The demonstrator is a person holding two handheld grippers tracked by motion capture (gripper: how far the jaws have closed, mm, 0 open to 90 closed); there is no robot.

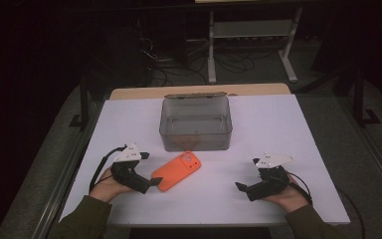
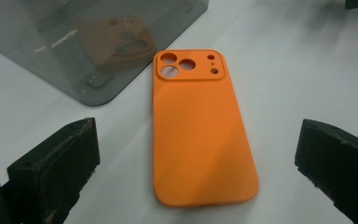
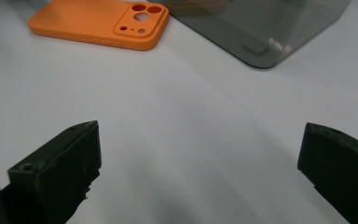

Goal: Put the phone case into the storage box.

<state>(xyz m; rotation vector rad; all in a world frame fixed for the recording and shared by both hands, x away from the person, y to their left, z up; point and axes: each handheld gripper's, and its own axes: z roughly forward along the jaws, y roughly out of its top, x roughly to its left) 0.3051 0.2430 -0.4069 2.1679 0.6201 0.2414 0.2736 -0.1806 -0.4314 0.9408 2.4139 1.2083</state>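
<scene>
Table (image 1: 278, 129): white top, wooden strip along the far edge, dark room beyond.
Box (image 1: 195, 123): smoky clear plastic, rounded corners, standing at the centre of the table toward the far side; something orange seen dimly through its near wall.
Case (image 1: 176, 171): orange phone case lying flat, back up, camera cut-outs at the end nearest the box; just in front of the box's near wall, apart from it, slightly left of centre.
Left gripper (image 1: 151, 182): held in the left hand (image 1: 107, 186) at the table's near left, tips just beside the near end of the case; jaws wide apart, nothing between them but the case lying on the table ahead, untouched.
Right gripper (image 1: 239, 186): held in the right hand (image 1: 288, 196) at the near right, pointing left toward the case, well apart from it; jaws wide apart over bare table, holding nothing.
Sleeves (image 1: 87, 216): olive green, entering from the bottom edge.
</scene>
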